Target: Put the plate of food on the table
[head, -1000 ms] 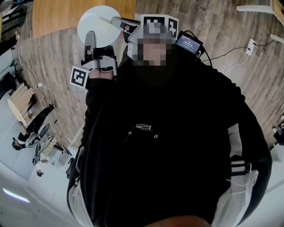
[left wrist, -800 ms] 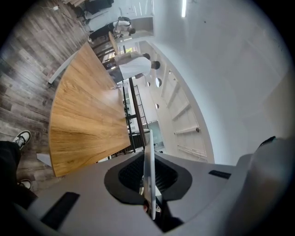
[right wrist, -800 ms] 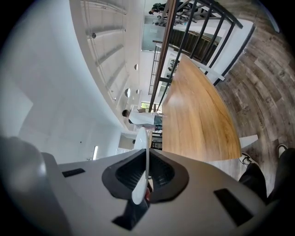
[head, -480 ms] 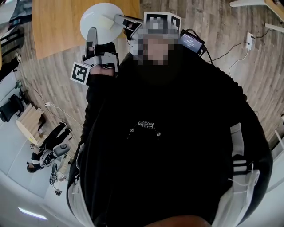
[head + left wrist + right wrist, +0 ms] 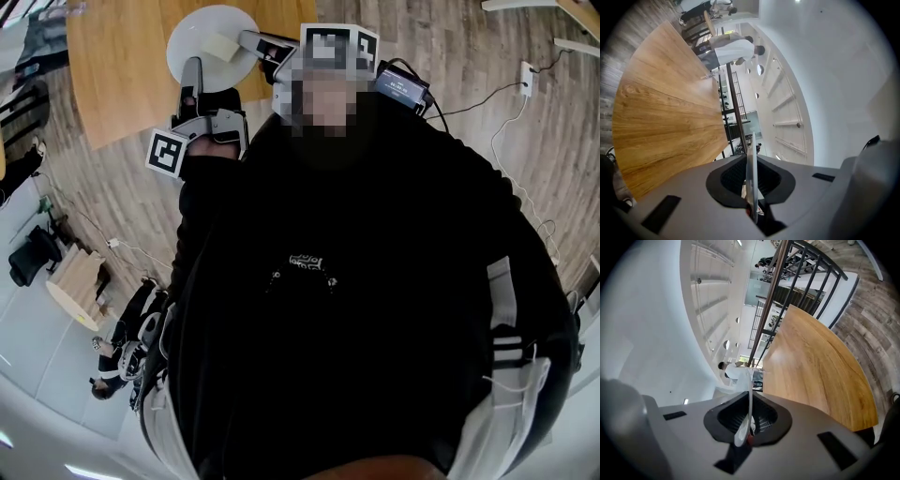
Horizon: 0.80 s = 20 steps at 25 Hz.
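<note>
Plate [image 5: 195,39] now over wooden table [image 5: 117,70], left claw [image 5: 193,67] and right claw [image 5: 247,39] clamped on rim

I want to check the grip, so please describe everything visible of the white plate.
The plate is round, white and smooth, like ceramic or plastic. It lies level and carries one pale, squarish piece of food. The left gripper is shut on its near rim and the right gripper on its right rim; both gripper views show the thin rim edge-on between the jaws. It is over the wooden table; whether it rests there I cannot tell.
</note>
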Motion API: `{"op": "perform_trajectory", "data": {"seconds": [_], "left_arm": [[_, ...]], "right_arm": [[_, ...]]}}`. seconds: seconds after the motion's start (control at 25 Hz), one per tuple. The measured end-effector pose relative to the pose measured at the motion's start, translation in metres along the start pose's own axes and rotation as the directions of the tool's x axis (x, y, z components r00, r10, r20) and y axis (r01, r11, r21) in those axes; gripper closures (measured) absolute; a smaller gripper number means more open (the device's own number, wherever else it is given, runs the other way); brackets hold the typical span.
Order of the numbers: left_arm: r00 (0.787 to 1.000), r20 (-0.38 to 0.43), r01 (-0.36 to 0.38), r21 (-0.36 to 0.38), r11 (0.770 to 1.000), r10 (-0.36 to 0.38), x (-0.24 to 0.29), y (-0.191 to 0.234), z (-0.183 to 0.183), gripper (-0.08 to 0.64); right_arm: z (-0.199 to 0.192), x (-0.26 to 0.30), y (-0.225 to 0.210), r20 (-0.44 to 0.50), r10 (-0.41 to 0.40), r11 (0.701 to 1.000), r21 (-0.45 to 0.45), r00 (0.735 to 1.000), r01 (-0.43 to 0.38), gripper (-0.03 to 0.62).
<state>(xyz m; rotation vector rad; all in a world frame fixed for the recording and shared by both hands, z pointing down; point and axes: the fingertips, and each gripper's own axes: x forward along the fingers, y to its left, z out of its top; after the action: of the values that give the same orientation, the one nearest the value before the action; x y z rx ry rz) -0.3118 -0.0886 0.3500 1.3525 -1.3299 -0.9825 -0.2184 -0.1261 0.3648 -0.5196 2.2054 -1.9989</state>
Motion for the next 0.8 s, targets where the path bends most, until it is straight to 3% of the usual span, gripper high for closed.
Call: {"op": "perform_trajectory", "data": {"seconds": [0.08,0.36,0.64,0.8], "left_arm": [[1.000,-0.021,0.016,-0.002,1.000,-0.016,0.004,0.001,0.004,0.534],[0.994,-0.108,0.031,-0.033,0.999,-0.034,0.031,0.011,0.079,0.533],[0.981,-0.188,0.048,-0.049,0.998,-0.057,0.058,0.025,0.091,0.534],[0.974,-0.222,0.034,-0.076,0.997,-0.050,0.066,0.036,0.074,0.534]], "right_arm": [[0.001,0.004,0.000,0.022,-0.005,1.000,-0.009,1.000,0.005,0.563],[0.003,0.077,0.017,0.092,-0.064,0.998,-0.006,0.994,0.064,0.563],[0.015,0.094,0.007,0.175,-0.119,0.993,0.010,0.977,0.119,0.563],[0.022,0.082,-0.008,0.194,-0.154,0.988,0.027,0.969,0.151,0.563]]}}
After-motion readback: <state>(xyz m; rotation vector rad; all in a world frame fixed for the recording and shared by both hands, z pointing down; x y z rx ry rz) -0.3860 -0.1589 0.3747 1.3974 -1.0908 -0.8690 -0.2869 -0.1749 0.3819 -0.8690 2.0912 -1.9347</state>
